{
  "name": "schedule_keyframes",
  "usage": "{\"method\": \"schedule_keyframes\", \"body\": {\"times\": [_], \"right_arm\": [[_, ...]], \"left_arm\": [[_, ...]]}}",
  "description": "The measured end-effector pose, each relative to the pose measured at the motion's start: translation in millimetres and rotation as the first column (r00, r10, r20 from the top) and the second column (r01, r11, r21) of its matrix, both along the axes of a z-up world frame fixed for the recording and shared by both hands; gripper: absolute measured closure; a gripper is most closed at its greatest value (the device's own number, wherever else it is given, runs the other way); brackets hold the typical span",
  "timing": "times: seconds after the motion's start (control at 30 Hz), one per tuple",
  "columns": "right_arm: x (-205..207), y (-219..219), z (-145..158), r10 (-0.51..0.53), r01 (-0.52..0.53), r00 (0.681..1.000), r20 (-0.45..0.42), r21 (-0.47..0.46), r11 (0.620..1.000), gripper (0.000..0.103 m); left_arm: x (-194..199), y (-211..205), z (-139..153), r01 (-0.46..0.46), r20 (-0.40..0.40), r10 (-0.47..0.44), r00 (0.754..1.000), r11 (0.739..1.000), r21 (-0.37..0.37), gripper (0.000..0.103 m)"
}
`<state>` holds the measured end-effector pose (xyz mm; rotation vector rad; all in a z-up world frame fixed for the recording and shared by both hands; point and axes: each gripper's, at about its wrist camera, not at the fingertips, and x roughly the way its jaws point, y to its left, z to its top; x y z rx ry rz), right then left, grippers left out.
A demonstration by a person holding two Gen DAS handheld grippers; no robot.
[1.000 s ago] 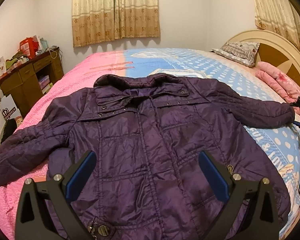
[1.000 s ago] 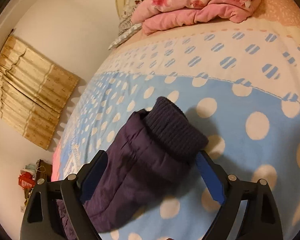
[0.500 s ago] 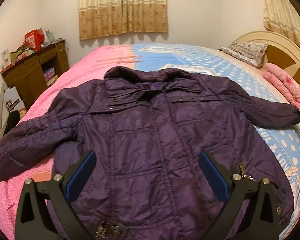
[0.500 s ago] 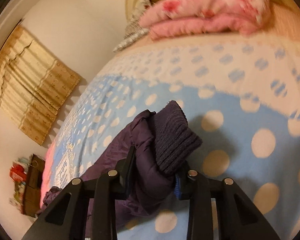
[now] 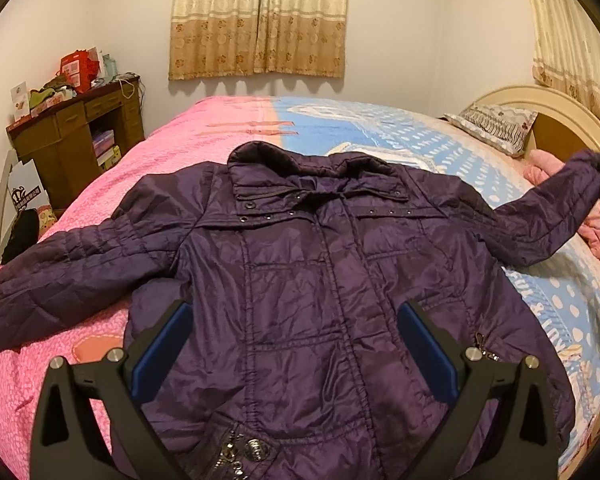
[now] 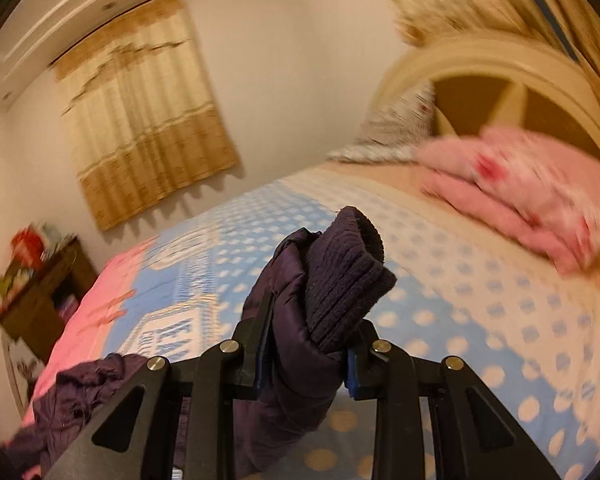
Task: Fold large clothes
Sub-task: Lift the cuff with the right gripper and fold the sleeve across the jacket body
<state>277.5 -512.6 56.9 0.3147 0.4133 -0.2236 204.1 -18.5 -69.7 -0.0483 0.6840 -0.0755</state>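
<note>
Lying front-up on the bed [image 5: 228,120], the dark purple quilted jacket [image 5: 300,280] has its collar toward the far wall and its hem nearest the left wrist camera. The bed carries a bedspread that is pink on the left side and blue with white dots on the right.

Left gripper [image 5: 296,344]: spread wide above the lower front of the jacket, blue pads well apart, nothing between them.

Right gripper [image 6: 306,346]: its jaws are closing, with the sleeve end between them. The pads pinch the sleeve just behind the dark ribbed knit cuff [image 6: 344,276], and the cuff projects beyond the fingertips. In the left wrist view this sleeve [image 5: 548,208] slants up off the bedspread toward the right edge of the frame, where the cuff end is blurred.

The opposite sleeve [image 5: 60,272] lies flat, extended to the left over the pink half of the bedspread.

Surroundings: a folded pink blanket [image 6: 532,196] and a patterned grey pillow [image 5: 496,124] rest near the cream curved headboard [image 5: 540,98]. A brown wooden desk [image 5: 76,136] with clutter on its tabletop stands at the left wall. Beige patterned curtains [image 5: 260,20] hang on the far wall.
</note>
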Motion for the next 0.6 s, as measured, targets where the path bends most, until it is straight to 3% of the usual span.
{"method": "schedule_keyframes", "body": {"times": [0.33,0.6], "right_arm": [[21.3,145.8,58.4,0.243,-0.238,0.97,0.007,-0.174,0.956,0.076],[39.4,270.7,56.0,0.41,-0.413,0.91,-0.07,-0.262,0.872,0.077]], "left_arm": [[-8.5,25.7,-1.7,-0.026,0.005,0.026,1.0,0.999,-0.043,0.0],[-12.1,48.4,-8.2,-0.057,0.001,0.057,0.998,0.996,-0.075,0.0]]}}
